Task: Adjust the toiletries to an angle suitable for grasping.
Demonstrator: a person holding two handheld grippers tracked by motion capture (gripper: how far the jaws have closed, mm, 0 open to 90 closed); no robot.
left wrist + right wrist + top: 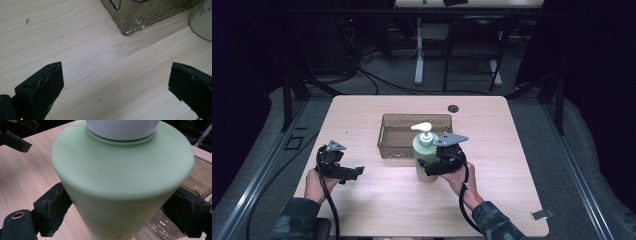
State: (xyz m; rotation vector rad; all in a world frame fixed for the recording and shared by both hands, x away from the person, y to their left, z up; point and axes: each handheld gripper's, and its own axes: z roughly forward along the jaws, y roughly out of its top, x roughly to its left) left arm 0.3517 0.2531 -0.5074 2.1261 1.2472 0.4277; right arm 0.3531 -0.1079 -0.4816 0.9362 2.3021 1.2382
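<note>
Two tools work over the tabletop (362,195). Nearest, the left tool (343,172) hangs with jaws spread wide, nothing between them. The right tool (435,167) is clamped on one green pump bottle (425,155), standing upright. Just behind the bottle sits one clear brown bin (392,135).

A dim lab or test space: a pale wooden table (362,200) ringed by black frame struts (287,102), with cables (367,75) trailing across grey floor at the frame's top.
</note>
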